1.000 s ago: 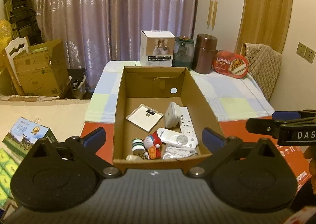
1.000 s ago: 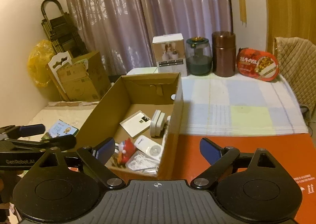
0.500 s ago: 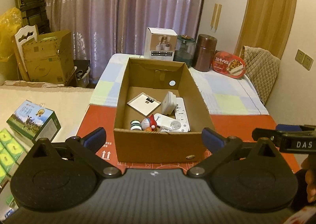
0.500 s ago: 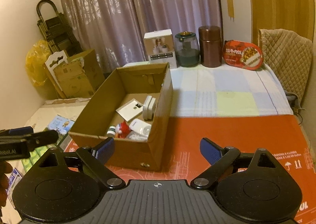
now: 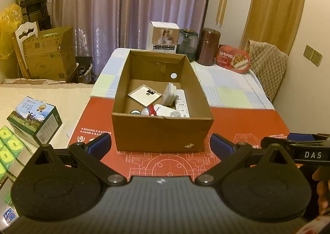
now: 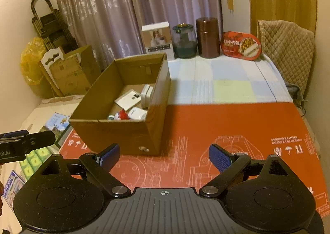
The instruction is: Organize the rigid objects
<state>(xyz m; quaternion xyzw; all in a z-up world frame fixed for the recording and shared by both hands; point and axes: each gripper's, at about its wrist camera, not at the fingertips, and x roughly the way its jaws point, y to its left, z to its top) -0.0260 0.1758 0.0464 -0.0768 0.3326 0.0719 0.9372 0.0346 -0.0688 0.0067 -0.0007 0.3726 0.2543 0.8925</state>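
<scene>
We are holding the left gripper (image 5: 160, 144) with its jaws spread wide and nothing between the blue pads (image 5: 101, 143); it is hovering just in front of the near wall of the open cardboard box (image 5: 163, 132). We are holding the right gripper (image 6: 164, 156) spread just as wide, empty too, over the bare red printed sheet (image 6: 237, 126) to the right of that box (image 6: 115, 132). Neither gripper is touching the box.

The box is sitting on the red sheet (image 5: 247, 120), which is lying on the table next to a pale checked cloth (image 5: 226, 89). The rigid objects are lying inside the box — a flat white card box (image 5: 144, 96) leaning near the middle, a white plug adapter (image 5: 169, 94) standing beside a white power strip (image 5: 182, 102), a white remote-like device (image 5: 167, 111) at the near wall, a small red and white figurine (image 5: 149, 111) and a small green and white roll (image 5: 135, 112) beside it. From the right wrist view we are seeing the same items, partly hidden by the box walls.

Beyond the box, at the far edge of the table, a white product carton (image 5: 163, 36), a dark green glass jar (image 5: 186, 42), a brown canister (image 5: 208, 47) and a red oval food tin (image 5: 233, 59) are standing in a row before the purple curtain (image 5: 123, 7). To the left, off the table, a blue-green milk carton (image 5: 35, 122) is resting on a lower surface.
</scene>
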